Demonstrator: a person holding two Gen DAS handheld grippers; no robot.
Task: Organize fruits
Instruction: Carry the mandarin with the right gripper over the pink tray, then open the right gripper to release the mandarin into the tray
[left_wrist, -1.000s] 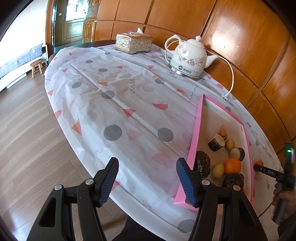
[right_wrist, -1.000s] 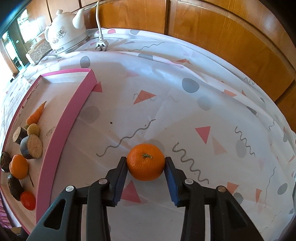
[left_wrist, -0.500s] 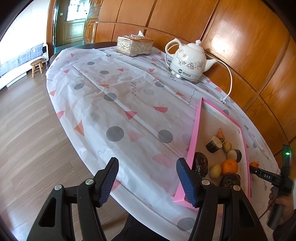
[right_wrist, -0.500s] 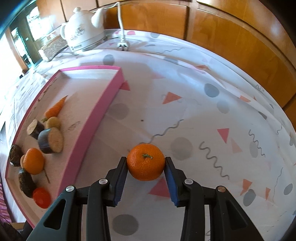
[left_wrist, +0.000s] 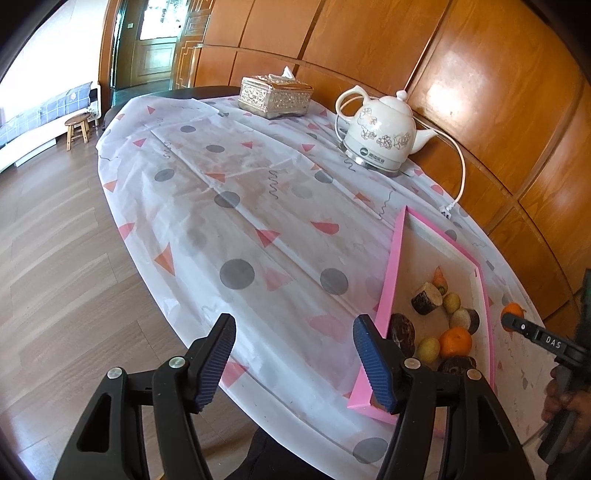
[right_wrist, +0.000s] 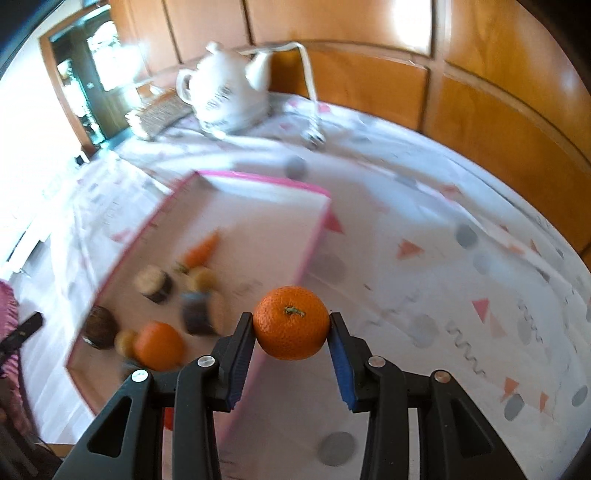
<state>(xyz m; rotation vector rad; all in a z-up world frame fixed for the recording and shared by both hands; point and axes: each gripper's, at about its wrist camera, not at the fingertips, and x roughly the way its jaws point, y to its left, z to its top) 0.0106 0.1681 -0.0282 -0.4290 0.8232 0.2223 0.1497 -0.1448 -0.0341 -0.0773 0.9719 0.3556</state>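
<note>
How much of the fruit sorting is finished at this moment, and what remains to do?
Mostly done: the pink tray already holds an orange, a carrot and several other pieces. In hand: the right gripper is shut on a second orange, lifted above the tray's near rim. Left: setting it down inside and letting go. The left gripper is open and holds nothing. No other loose fruit shows on the tablecloth.

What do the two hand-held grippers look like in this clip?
Both the left hand-held gripper and the right hand-held gripper share a black plastic frame, silver rivets and ribbed blue finger pads. The left view shows white "DAS" lettering on the right one's side.
</note>
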